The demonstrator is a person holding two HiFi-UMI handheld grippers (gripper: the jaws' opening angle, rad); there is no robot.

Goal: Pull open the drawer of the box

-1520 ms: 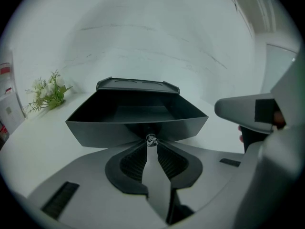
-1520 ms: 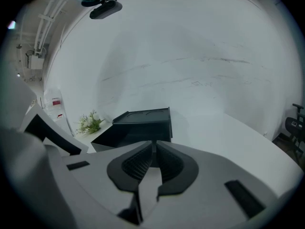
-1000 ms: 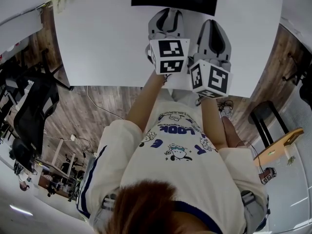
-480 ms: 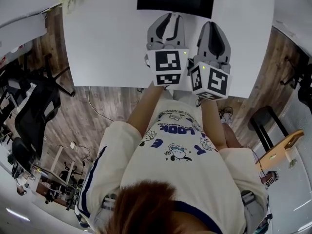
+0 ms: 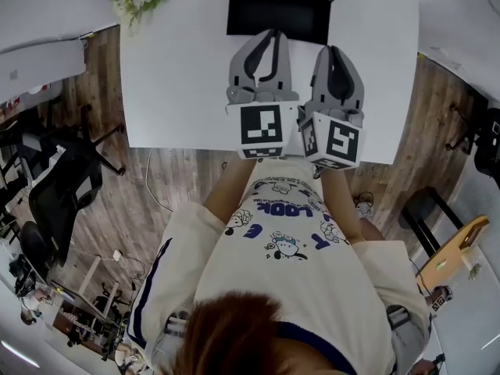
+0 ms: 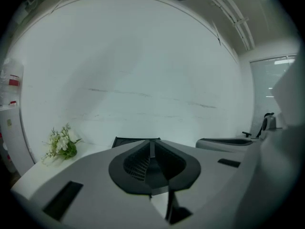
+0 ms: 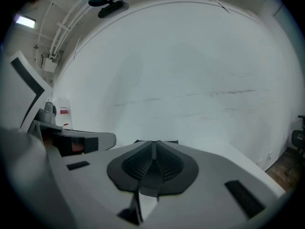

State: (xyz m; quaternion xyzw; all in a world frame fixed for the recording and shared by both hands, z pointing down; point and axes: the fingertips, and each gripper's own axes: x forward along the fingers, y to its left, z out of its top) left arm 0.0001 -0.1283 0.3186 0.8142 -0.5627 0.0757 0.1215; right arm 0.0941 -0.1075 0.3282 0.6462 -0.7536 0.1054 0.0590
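Box [image 5: 281, 10], black, on white table [image 5: 180, 69]

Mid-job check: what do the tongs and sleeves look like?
Left tongs and right tongs: grey tapered shells, black ribbed pads inside, each bearing a white cube with black square markers. Short white sleeves, dark blue stripes. Left tongs have just been closing, empty.
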